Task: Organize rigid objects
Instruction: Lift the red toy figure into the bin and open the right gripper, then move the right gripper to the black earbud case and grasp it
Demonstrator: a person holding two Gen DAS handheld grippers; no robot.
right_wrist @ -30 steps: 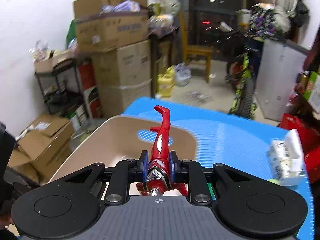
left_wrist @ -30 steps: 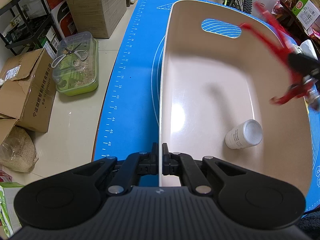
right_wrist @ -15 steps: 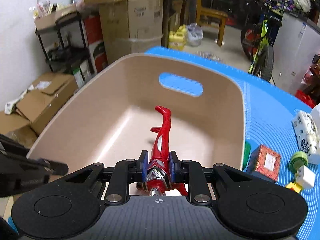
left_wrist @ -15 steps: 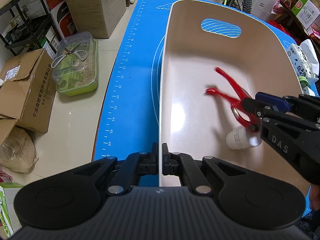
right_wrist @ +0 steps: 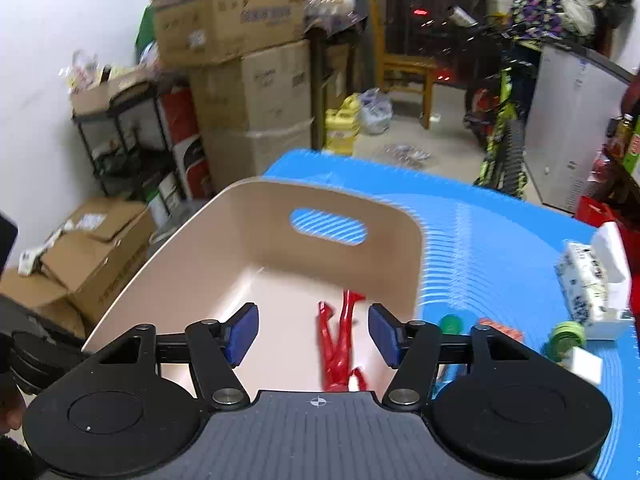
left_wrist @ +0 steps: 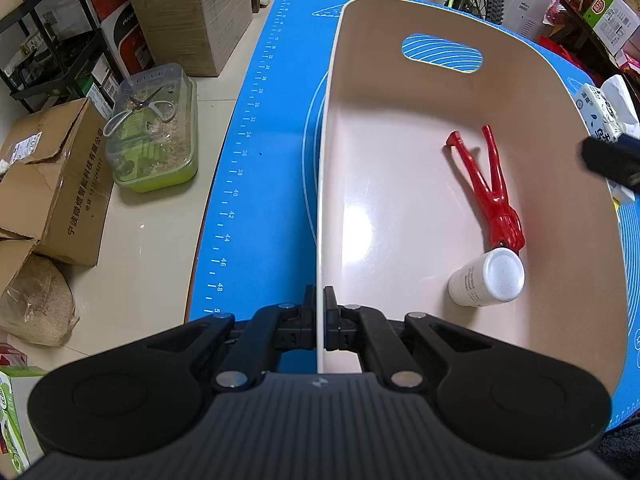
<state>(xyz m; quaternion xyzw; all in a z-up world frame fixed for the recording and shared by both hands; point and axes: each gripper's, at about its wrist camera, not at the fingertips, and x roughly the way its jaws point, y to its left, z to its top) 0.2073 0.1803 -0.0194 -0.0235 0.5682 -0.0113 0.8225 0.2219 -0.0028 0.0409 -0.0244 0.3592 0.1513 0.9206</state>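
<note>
On a blue measuring mat (left_wrist: 256,184), seen from the left wrist: the left gripper (left_wrist: 320,320) is clamped tight on the near rim of a beige plastic bin (left_wrist: 400,12), pinning it. Inside, right of centre in the frame, a glossy red toy figure (left_wrist: 490,190) lies flat, legs splayed toward the bin's handle slot, its torso touching a white capped bottle (left_wrist: 486,282) lying on its side. The figure looks light, stiff and slick; its legs seem thin enough to snap, so the thicker torso is the likelier place to grip.

From the right wrist: the right gripper (right_wrist: 314,334) hangs above the bin (right_wrist: 248,200), its blue-padded jaws opening and touching nothing; the red figure (right_wrist: 338,340) lies on the floor of the bin below, at lower centre. Small boxes and a tissue pack (right_wrist: 588,284) wait on the mat at right.
</note>
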